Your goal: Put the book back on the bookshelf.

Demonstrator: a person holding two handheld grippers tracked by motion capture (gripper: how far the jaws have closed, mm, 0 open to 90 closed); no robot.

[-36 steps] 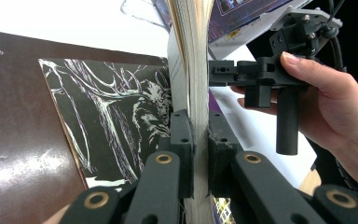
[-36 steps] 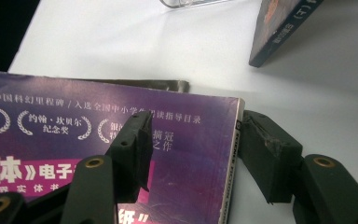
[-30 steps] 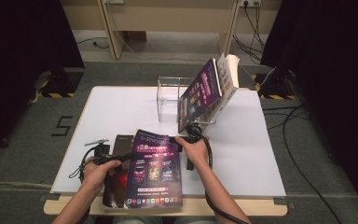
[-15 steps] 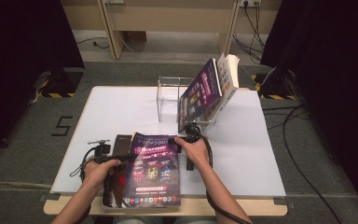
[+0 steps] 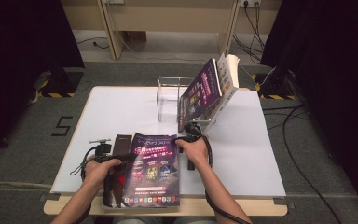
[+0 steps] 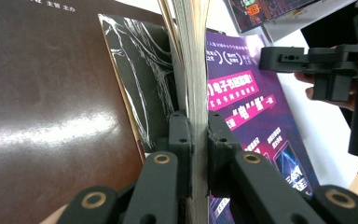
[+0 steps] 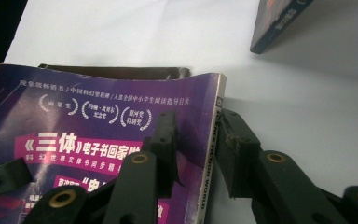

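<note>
A person seated at the near edge of a white table (image 5: 121, 107) held a purple-covered book (image 5: 153, 170) between two hand-held grippers. The book lay close to the table's near edge, its long axis running from the person toward the far side, with the top of the cover and its title lines at the far end. It rested partly over a dark brown book (image 5: 117, 161) lying flat just to its left.

The left gripper (image 5: 116, 158) met the purple book at its left, page-edge side; in the left gripper view its two black jaws were pressed together on the fanned block of pages (image 6: 193, 70), the purple cover falling away to one side and a dark inner page to the other. The right gripper (image 5: 185, 140) sat at the book's far right corner. In the right gripper view its jaws straddled the spine (image 7: 213, 154), one over the cover and one on the table side; they had just been closing, and a thin gap still showed beside the spine, so a firm clamp could not be confirmed.

Farther back on the table, several more books (image 5: 207, 91) leaned at a steep tilt against a clear acrylic stand (image 5: 168, 95), well apart from the book being handled.
</note>
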